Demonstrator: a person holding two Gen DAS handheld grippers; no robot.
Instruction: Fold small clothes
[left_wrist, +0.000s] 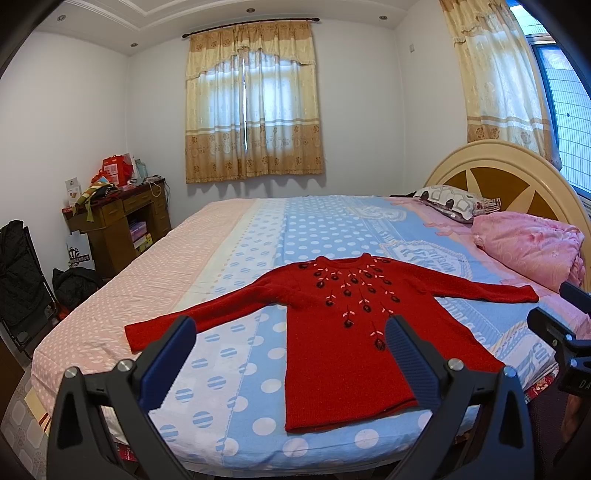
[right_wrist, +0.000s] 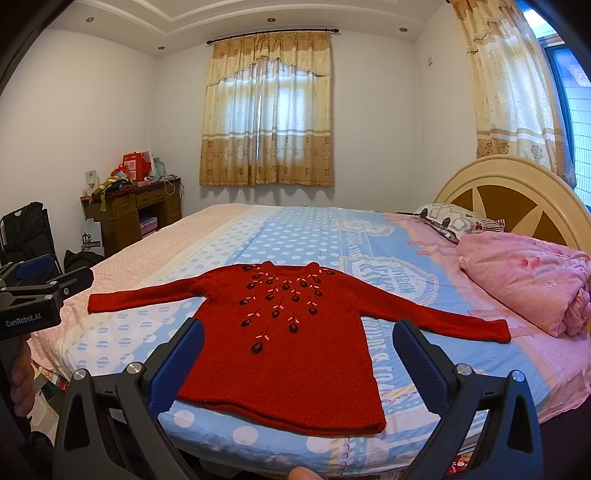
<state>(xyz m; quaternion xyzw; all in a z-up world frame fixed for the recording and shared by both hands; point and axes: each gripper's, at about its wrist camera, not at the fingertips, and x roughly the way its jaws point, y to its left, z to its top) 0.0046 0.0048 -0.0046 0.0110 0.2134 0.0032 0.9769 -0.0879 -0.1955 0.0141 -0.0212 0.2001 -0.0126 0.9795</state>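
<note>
Straight ahead of the left gripper, one red knitted sweater lies flat on the bed, front up, both sleeves spread wide. Its jaws stand wide apart and hold nothing; the ribbed blue pads frame the near hem and the left sleeve. Dark embroidered flowers with pale leaves fan down from the round neck. The sheet is soft cotton, blue with white dots, pink with white dots off to the left. Beyond and to the right sit two pillows: a pink one and a patterned one against the rounded cream headboard. Far ahead hang beige curtains; a cluttered brown desk stands far left.

Seen from the right gripper, the sweater again lies just ahead, its hem between the widely parted, empty jaws. The left gripper hovers at the left edge, over the bed's pink side.
</note>
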